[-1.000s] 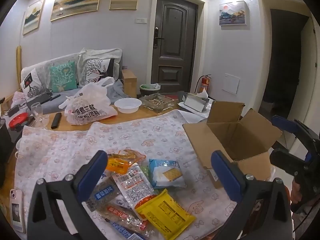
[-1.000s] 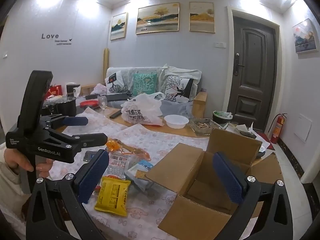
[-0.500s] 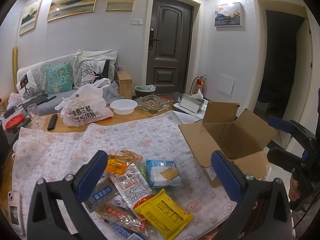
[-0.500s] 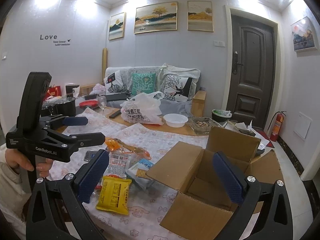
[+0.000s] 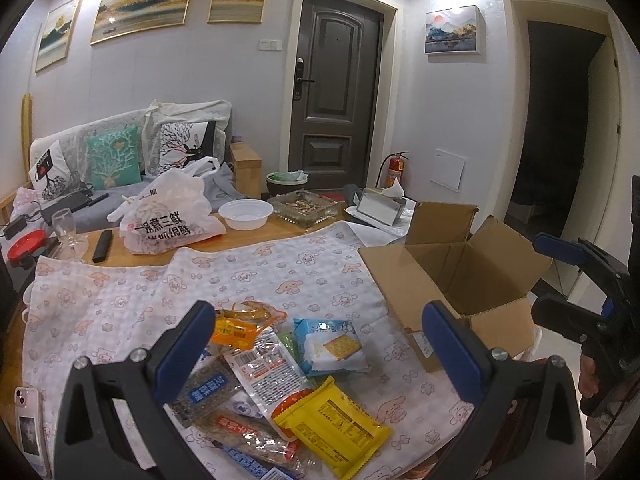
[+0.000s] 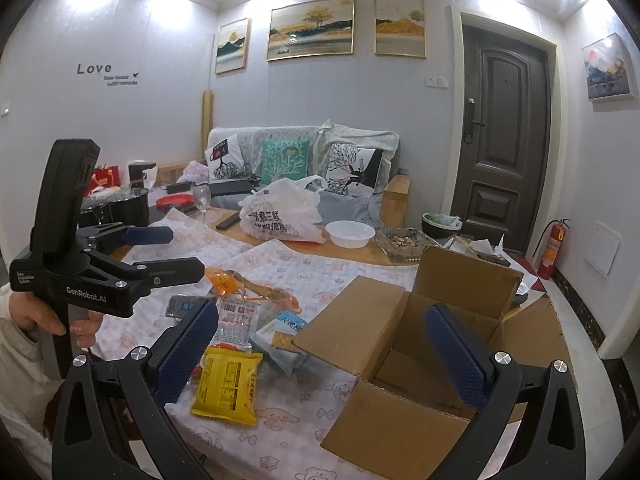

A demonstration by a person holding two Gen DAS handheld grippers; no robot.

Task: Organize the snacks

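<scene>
A pile of snack packets lies on the patterned tablecloth (image 5: 280, 264): a yellow packet (image 5: 334, 420), a light blue cracker packet (image 5: 332, 344), a clear packet with a barcode (image 5: 268, 372) and an orange packet (image 5: 234, 330). An open cardboard box (image 5: 464, 276) stands to their right. My left gripper (image 5: 316, 348) is open and empty, above the pile. My right gripper (image 6: 320, 348) is open and empty, above the gap between the yellow packet (image 6: 226, 384) and the box (image 6: 424, 356). The left gripper also shows in the right wrist view (image 6: 176, 250).
A white plastic bag (image 5: 168, 216), a white bowl (image 5: 246, 214), a glass tray (image 5: 306, 206), a tissue holder (image 5: 380, 208), a wine glass (image 5: 66, 228) and a remote (image 5: 102, 246) stand at the table's far side. A phone (image 5: 28, 424) lies at the left edge.
Both grippers have drifted slightly; the left wrist view has shifted a little to the right. Both stay open and nothing on the table has moved.
</scene>
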